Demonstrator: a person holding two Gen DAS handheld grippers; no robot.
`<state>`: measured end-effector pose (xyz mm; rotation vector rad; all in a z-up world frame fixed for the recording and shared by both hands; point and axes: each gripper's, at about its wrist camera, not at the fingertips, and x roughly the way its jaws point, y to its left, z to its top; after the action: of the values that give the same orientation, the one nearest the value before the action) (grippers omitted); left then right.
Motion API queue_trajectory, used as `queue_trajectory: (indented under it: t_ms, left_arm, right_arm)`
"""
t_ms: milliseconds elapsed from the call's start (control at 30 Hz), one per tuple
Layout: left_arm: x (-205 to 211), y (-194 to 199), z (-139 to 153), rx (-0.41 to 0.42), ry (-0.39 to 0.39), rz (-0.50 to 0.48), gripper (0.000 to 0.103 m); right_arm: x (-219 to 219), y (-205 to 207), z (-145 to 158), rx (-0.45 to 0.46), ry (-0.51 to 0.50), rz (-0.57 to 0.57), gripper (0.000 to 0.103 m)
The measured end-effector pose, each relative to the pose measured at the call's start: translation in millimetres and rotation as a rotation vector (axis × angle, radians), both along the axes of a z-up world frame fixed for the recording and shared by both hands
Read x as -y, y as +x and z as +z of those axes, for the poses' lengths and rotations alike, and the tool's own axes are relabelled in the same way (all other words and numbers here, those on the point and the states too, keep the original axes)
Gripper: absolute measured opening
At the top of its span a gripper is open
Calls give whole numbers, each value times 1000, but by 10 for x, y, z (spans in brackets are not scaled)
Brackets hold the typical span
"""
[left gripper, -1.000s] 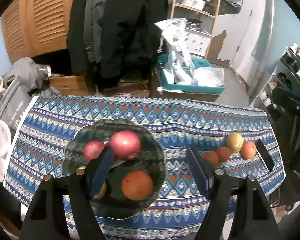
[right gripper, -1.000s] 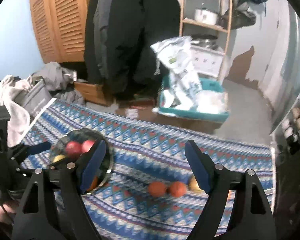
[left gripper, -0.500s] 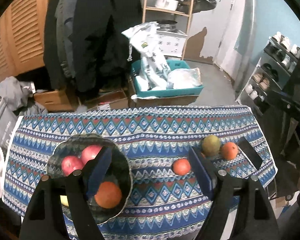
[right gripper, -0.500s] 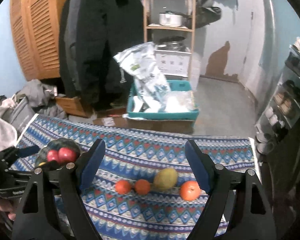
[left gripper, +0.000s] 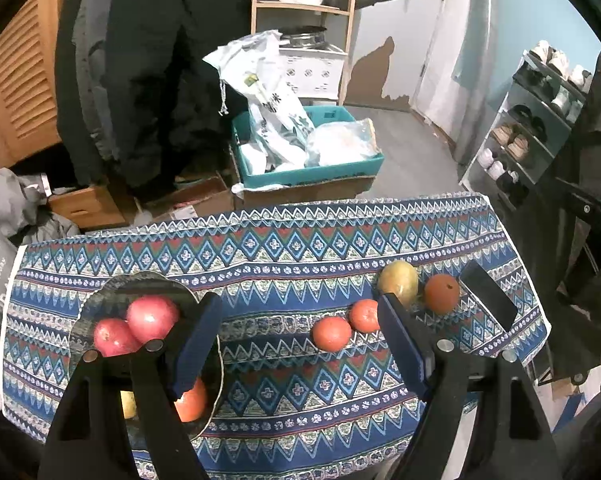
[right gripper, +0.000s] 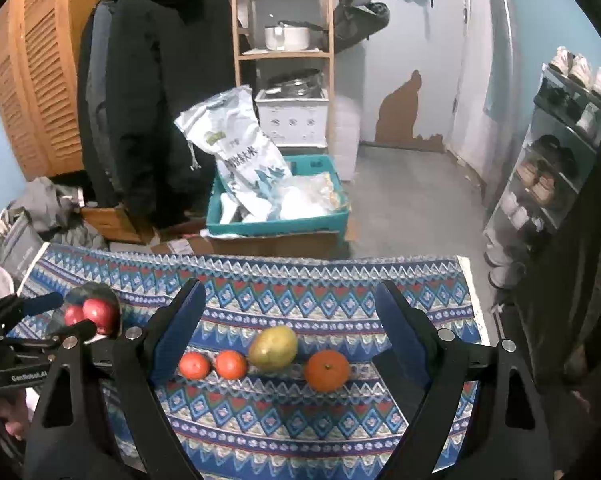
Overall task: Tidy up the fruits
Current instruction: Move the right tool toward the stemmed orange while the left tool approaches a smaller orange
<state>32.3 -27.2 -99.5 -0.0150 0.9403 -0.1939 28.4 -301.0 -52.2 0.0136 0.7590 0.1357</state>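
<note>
A dark glass bowl [left gripper: 100,300] at the table's left holds two red apples [left gripper: 152,318], an orange [left gripper: 190,400] and a partly hidden yellow fruit [left gripper: 128,404]. On the patterned cloth to the right lie two small oranges [left gripper: 331,333] [left gripper: 363,315], a yellow-green mango [left gripper: 397,281] and a bigger orange [left gripper: 441,293]. My left gripper [left gripper: 300,344] is open and empty above the table's middle. My right gripper [right gripper: 290,336] is open and empty above the row of loose fruit: small oranges [right gripper: 194,365], mango [right gripper: 272,347], big orange [right gripper: 326,370]. The bowl [right gripper: 114,300] shows at its left.
A black phone [left gripper: 487,297] lies at the table's right end beside the big orange. The table's far edge [left gripper: 260,216] drops to a floor with a teal crate [left gripper: 300,176] and boxes. A shoe rack [right gripper: 556,152] stands at the right.
Both grippers have pulled back and risen, with views swinging right; the bowl has slid left in both views and the loose fruit sits nearer centre. Both grippers stay open and empty.
</note>
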Motion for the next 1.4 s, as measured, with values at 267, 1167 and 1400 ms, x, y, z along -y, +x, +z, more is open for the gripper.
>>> queue_trajectory:
  t_ms: [267,1167,1400]
  left_arm:
    - [106,179,-386,-86,18,-23,81]
    - [507,543,-1614,-344,84,-87,81]
    - [615,618,-1733,-353,100,-103,81]
  right_arm:
    - [105,101,-321,-83,-10,6,86]
    - [369,573,-2055,-479,-82,-8,86]
    - [301,604,-2337,-507,-96,20,86]
